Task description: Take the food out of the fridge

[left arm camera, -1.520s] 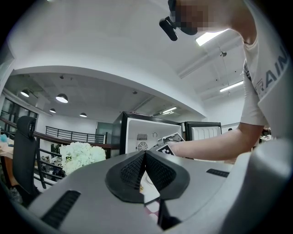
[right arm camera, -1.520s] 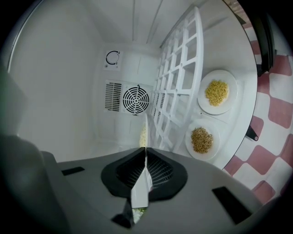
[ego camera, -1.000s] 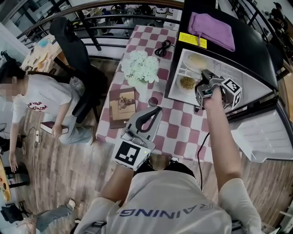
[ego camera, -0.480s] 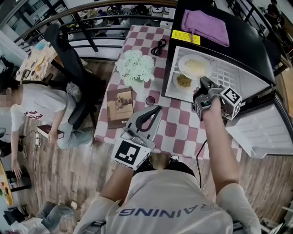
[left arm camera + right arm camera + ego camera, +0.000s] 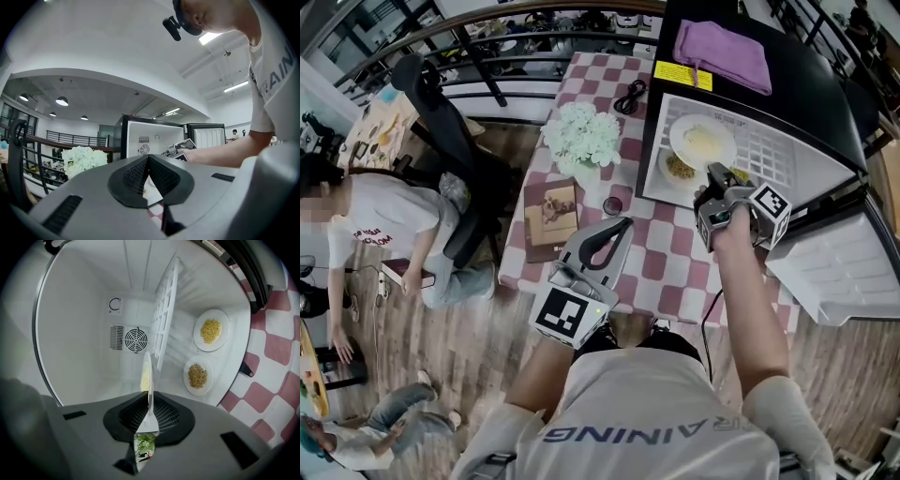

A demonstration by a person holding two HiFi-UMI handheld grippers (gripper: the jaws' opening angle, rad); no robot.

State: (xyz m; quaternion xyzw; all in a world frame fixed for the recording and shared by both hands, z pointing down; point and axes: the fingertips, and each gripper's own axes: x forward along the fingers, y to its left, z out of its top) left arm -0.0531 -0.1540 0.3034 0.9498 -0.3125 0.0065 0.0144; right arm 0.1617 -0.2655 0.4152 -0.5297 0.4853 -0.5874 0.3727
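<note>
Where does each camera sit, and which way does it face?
Head view: on the person's head, looking steeply down at the checked table and fridge; torso and both arms show.
Left gripper view: on the left gripper, facing level toward the fridge; the person's right arm and chest show.
Right gripper view: on the right gripper, looking into the fridge past its gripped plate; no body shows.
Shared: head and left gripper views both show the flowers.

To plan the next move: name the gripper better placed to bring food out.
Right. The right gripper is shut on a plate at the fridge; the left gripper, shut and empty, sits back over the table.
</note>
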